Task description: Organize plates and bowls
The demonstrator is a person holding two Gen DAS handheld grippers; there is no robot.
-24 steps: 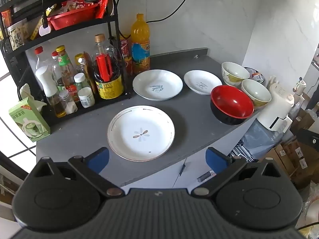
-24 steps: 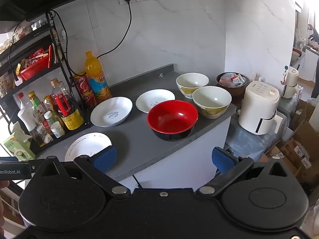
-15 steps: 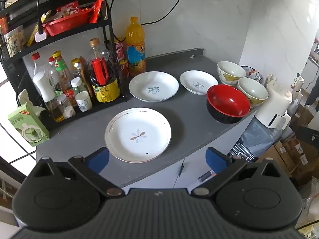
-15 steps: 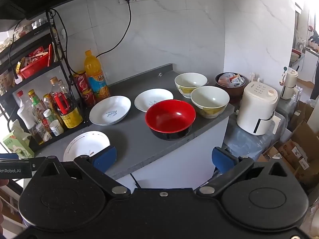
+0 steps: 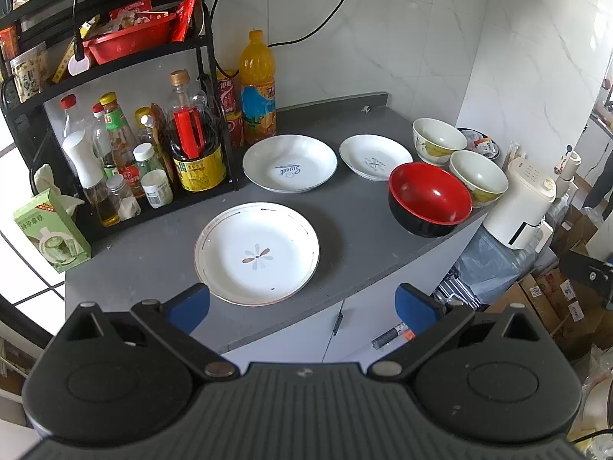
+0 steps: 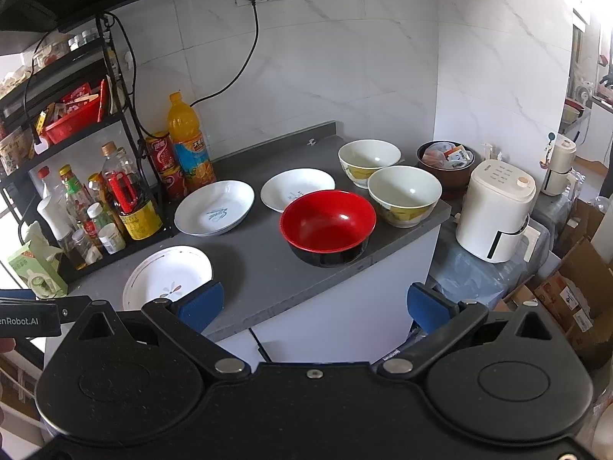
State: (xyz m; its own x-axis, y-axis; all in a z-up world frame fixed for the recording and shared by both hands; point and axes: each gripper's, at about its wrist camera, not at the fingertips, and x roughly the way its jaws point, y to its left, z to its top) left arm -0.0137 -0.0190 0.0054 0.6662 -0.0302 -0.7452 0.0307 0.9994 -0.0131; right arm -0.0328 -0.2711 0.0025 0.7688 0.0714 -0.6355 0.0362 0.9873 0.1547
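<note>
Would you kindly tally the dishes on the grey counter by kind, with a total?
White plates: 3
Cream bowls: 2
Red bowl: 1
Total: 6

Counter (image 5: pixel 356 226): matt grey, smooth. Plates (image 5: pixel 256 253): glossy white glazed ceramic. Red bowl (image 6: pixel 327 222) at front edge: shiny lacquer-like inside, black outside. Rack (image 5: pixel 208 88) at left end: black metal. Wall (image 6: pixel 345 76): polished marble-look tile. Appliance (image 6: pixel 498 211): smooth cream plastic.
</note>
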